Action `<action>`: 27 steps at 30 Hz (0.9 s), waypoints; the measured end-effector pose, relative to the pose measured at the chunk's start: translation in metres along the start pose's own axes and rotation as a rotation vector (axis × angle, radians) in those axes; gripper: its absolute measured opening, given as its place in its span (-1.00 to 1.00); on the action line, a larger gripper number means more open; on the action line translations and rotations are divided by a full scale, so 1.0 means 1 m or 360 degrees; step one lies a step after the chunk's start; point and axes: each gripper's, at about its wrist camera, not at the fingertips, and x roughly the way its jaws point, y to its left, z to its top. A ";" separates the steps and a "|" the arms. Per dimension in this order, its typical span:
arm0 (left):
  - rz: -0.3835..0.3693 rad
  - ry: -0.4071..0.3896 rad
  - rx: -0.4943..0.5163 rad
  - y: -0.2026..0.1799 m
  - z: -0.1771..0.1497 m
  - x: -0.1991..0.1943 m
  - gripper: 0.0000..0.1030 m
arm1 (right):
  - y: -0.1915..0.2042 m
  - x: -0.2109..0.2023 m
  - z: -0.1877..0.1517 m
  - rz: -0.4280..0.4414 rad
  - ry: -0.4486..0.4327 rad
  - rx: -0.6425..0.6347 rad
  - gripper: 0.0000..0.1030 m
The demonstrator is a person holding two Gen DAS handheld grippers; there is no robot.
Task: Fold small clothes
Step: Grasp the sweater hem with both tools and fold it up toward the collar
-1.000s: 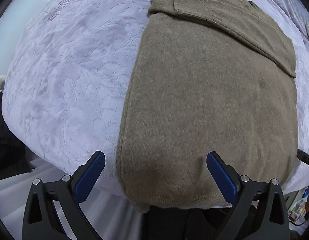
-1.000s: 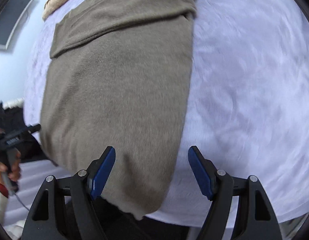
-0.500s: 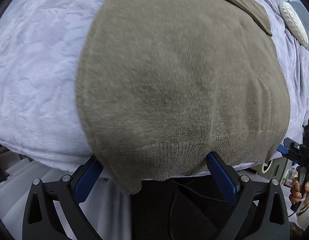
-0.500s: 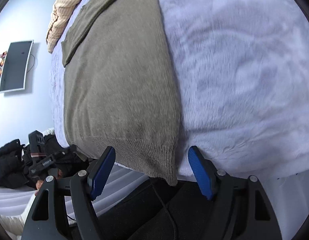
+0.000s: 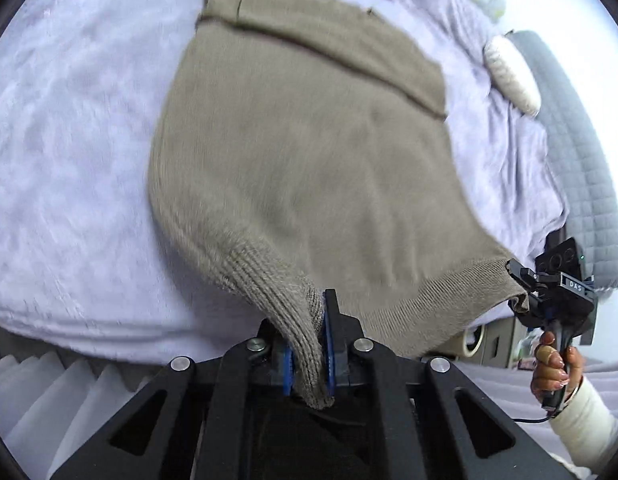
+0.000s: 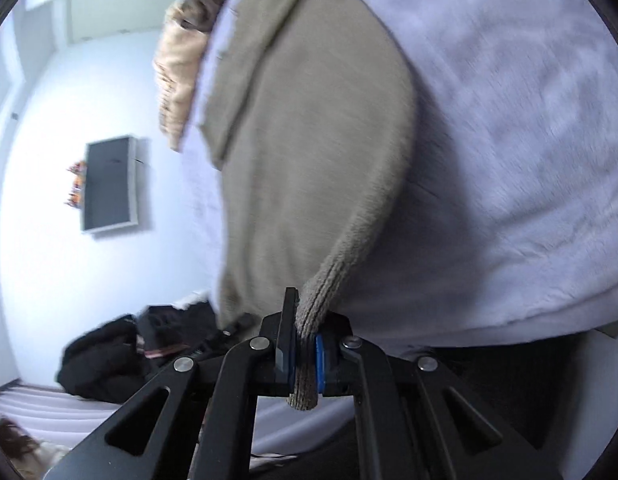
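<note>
both claws pinched on the sweater hem

at the bottom centre of the left wrist view, the left gripper (image 5: 309, 344) has its blue-padded jaws drawn nearly together, with a ribbed corner of the taupe sweater (image 5: 309, 152) squeezed between them; a stub of the knit pokes out below the pads. in the right wrist view the right gripper (image 6: 305, 354) is closed the same way on the other ribbed corner of the sweater (image 6: 309, 160), the knit bunched between its pads at the lower centre of the frame.

from both pinched corners the hem rises off the lavender bed cover (image 5: 69, 160), and the sweater's body spreads up the middle of the frame, lying on the cover farther away. a folded sleeve lies across its upper part.

at the lower right of the left wrist view the other handheld unit shows, with the person's hand (image 5: 555, 368) wrapped around its grip, touching the far end of the hem.

farther off, a white pillow (image 5: 513, 76) sits at the upper right beside a grey quilted headboard (image 5: 581, 160). in the right wrist view a tan knit garment (image 6: 181, 60) lies at the upper left past the sweater, a dark wall screen (image 6: 109, 184) hangs at the left, and black clothing (image 6: 105, 356) is heaped at the lower left.
</note>
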 end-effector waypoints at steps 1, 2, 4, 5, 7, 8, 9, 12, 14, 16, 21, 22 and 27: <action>-0.0001 -0.0046 -0.0001 -0.004 0.016 -0.008 -0.75 | 0.008 -0.004 0.006 0.0068 -0.0023 -0.0008 -0.86; -0.0002 -0.0099 -0.0009 -0.004 0.030 -0.016 -0.75 | 0.016 -0.008 0.014 0.0129 -0.0044 -0.0023 -0.86; -0.0015 -0.0186 -0.0027 -0.005 0.061 -0.026 -0.75 | 0.033 -0.009 0.038 0.0207 -0.0078 -0.0053 -0.86; -0.0002 -0.0227 -0.0020 -0.004 0.078 -0.028 -0.75 | 0.041 -0.008 0.054 0.0250 -0.0099 -0.0056 -0.86; 0.0076 -0.0298 -0.0004 -0.011 0.111 -0.023 -0.75 | 0.054 -0.005 0.085 0.0305 -0.0134 -0.0071 -0.86; 0.0096 -0.0325 -0.0008 -0.012 0.127 -0.021 -0.75 | 0.062 -0.002 0.102 0.0313 -0.0150 -0.0088 -0.86; 0.0118 -0.0356 -0.0012 -0.012 0.146 -0.018 -0.75 | 0.070 0.002 0.121 0.0308 -0.0161 -0.0112 -0.86; 0.0269 -0.0412 -0.0005 -0.013 0.201 0.011 -0.75 | 0.091 0.022 0.174 0.0283 -0.0167 -0.0144 -0.86; 0.0346 -0.0408 -0.0033 -0.012 0.227 0.033 -0.75 | 0.097 0.035 0.206 0.0240 -0.0155 -0.0148 -0.86; 0.0422 -0.0377 -0.0101 -0.010 0.240 0.056 -0.75 | 0.100 0.054 0.236 0.0193 -0.0129 -0.0125 -0.86; 0.0571 -0.0285 -0.0204 -0.004 0.250 0.091 -0.74 | 0.079 0.095 0.288 0.0009 0.0003 -0.0007 -0.86; 0.0582 -0.0291 -0.0202 -0.007 0.247 0.090 -0.74 | 0.076 0.100 0.292 -0.0014 0.0023 0.0007 -0.86; 0.0569 -0.0268 -0.0208 -0.012 0.246 0.077 -0.74 | 0.069 0.110 0.309 -0.0067 0.0083 0.0067 -0.85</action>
